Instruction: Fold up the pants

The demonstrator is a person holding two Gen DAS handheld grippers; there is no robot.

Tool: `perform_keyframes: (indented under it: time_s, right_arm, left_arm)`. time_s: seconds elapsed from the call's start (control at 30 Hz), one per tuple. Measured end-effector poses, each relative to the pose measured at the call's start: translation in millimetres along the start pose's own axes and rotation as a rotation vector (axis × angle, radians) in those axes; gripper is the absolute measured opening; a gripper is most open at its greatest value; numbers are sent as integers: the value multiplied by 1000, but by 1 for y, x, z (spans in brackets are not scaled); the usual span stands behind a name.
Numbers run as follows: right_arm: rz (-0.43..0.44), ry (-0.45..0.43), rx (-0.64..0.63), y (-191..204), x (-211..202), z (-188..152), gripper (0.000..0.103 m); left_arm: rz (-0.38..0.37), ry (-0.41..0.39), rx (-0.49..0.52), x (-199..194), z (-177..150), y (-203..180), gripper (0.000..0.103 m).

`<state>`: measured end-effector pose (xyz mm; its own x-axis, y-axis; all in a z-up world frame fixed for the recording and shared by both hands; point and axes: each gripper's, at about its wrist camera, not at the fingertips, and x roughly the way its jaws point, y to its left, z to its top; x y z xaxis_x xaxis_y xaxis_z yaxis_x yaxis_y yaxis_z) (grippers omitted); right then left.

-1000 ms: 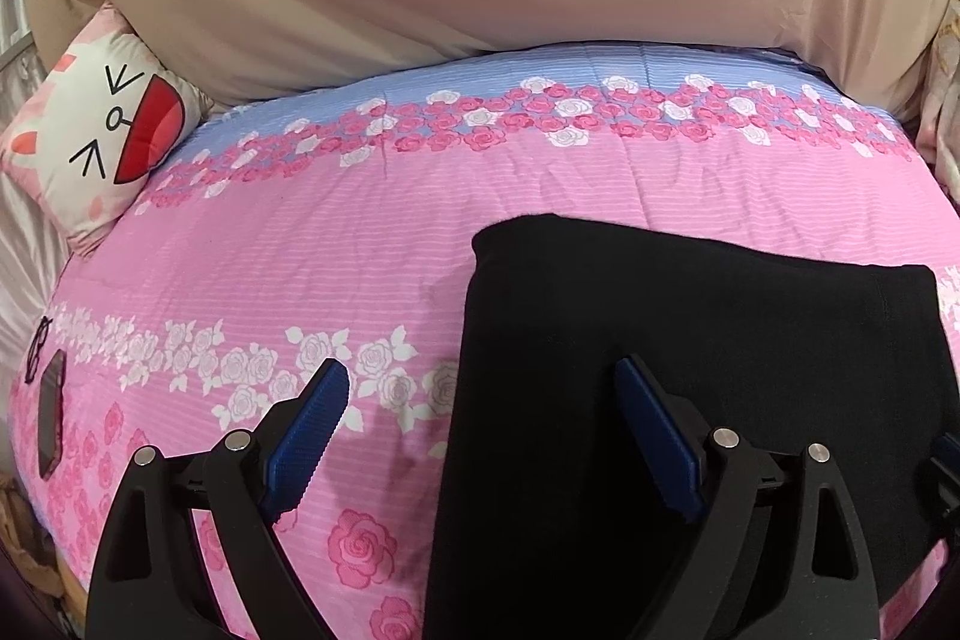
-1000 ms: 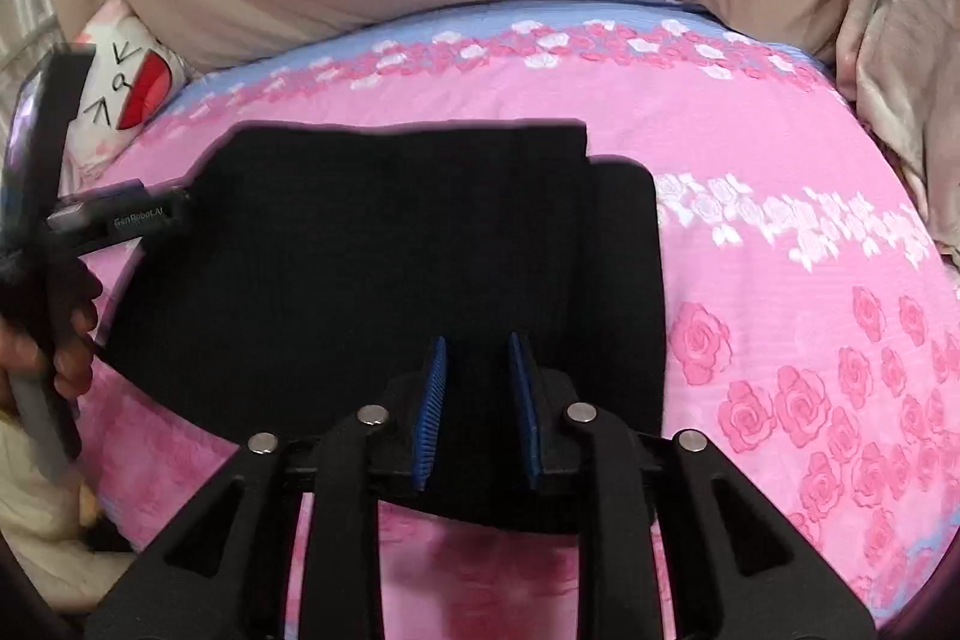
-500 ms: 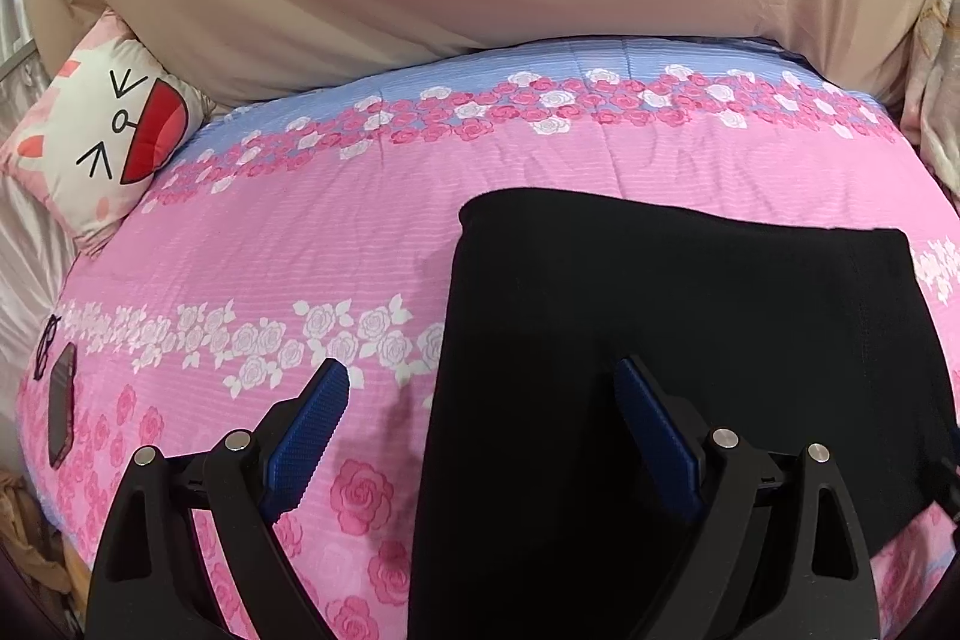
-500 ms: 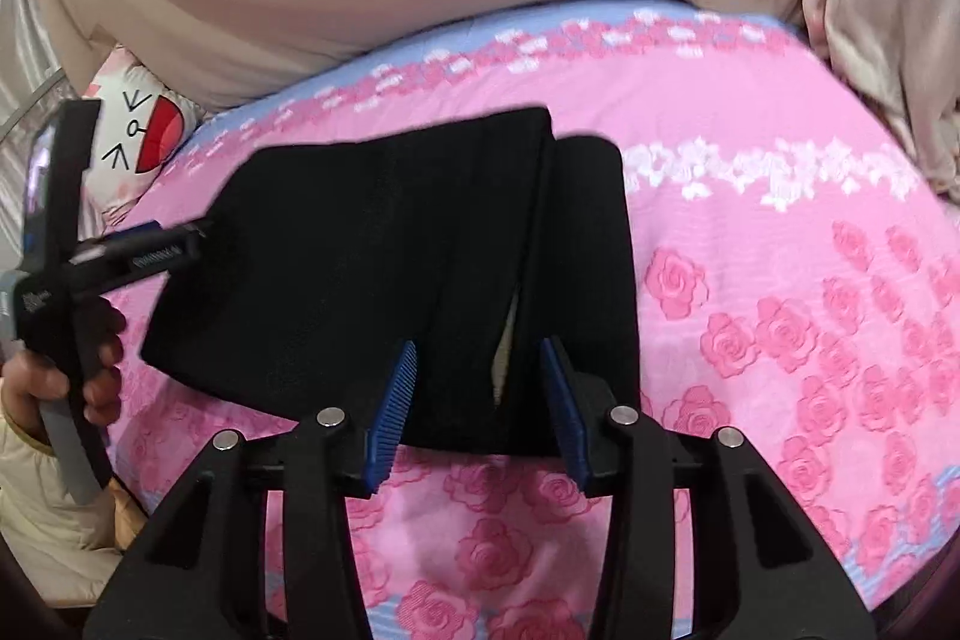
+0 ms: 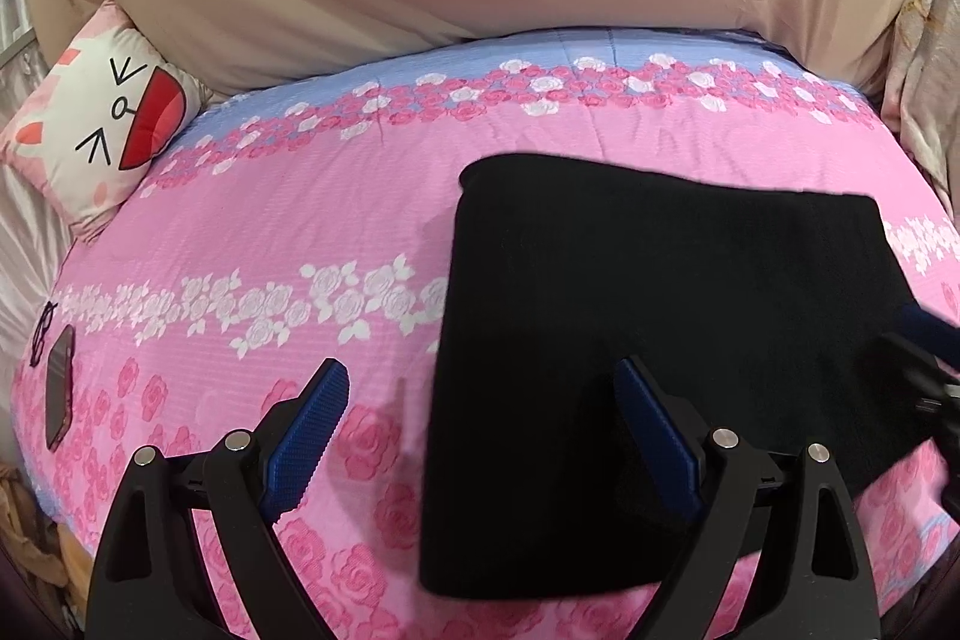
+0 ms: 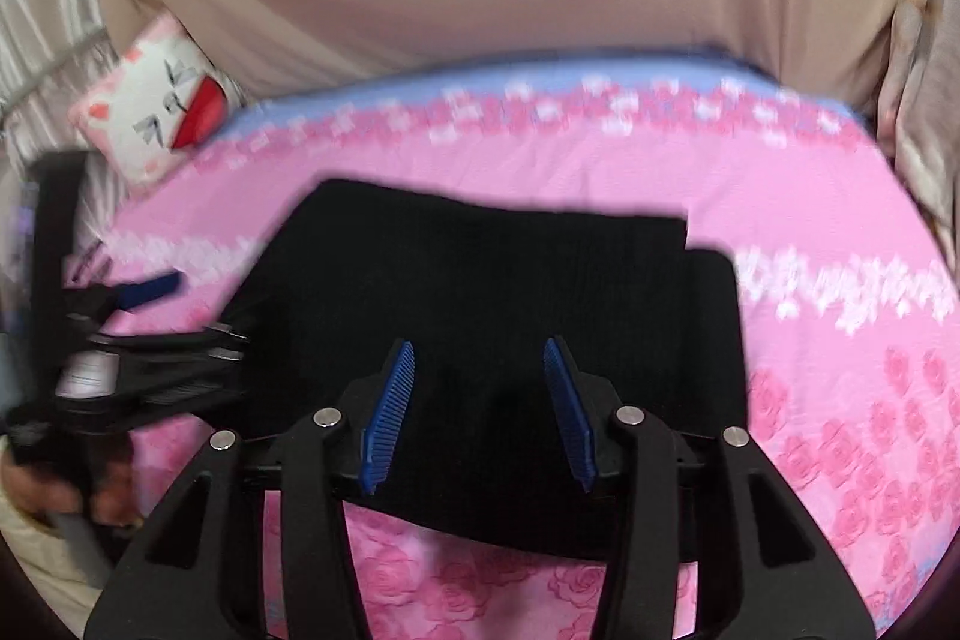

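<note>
The black pants (image 6: 498, 304) are laid folded on the pink bed (image 5: 270, 232), right of the cat pillow (image 5: 102, 130). They have just been released by the right gripper (image 6: 479, 412), whose jaws are opening above them with nothing pinched. The left gripper (image 5: 480, 436) is held spread wide and empty over their left edge. The fold is judged nearly finished.

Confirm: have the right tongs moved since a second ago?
Yes. The right tongs, jaws opening, have let go and backed off the black pants; the cat pillow sits lower in view.

A bed (image 5: 300, 220) with a pink rose-print cover. Folded black pants (image 5: 660, 310) lie flat on it. A cat-face pillow (image 5: 102, 130) sits at its far left corner.
</note>
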<state>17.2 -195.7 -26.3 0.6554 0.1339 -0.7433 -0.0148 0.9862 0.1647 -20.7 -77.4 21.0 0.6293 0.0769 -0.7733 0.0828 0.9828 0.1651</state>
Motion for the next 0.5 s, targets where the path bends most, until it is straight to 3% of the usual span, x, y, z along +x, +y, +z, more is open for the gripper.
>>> perform_keyframes:
  time_s: [0.03, 0.1, 0.23, 0.4, 0.5]
  right_arm:
    - [-40, 42, 3, -7, 12, -9, 44]
    - [-12, 7, -7, -18, 13, -21, 43]
    - [-43, 39, 2, -7, 5, 3, 44]
    - [87, -35, -111, 49, 14, 63, 44]
    - [171, 24, -174, 79, 53, 89, 45]
  left_arm:
    - [3, 5, 1, 0, -3, 3, 88]
    - [-15, 15, -10, 1, -10, 13, 89]
    - [-39, 18, -36, -1, -17, 24, 90]
    - [-58, -9, -39, -15, -15, 28, 90]
    - [-54, -15, -41, -21, -16, 33, 90]
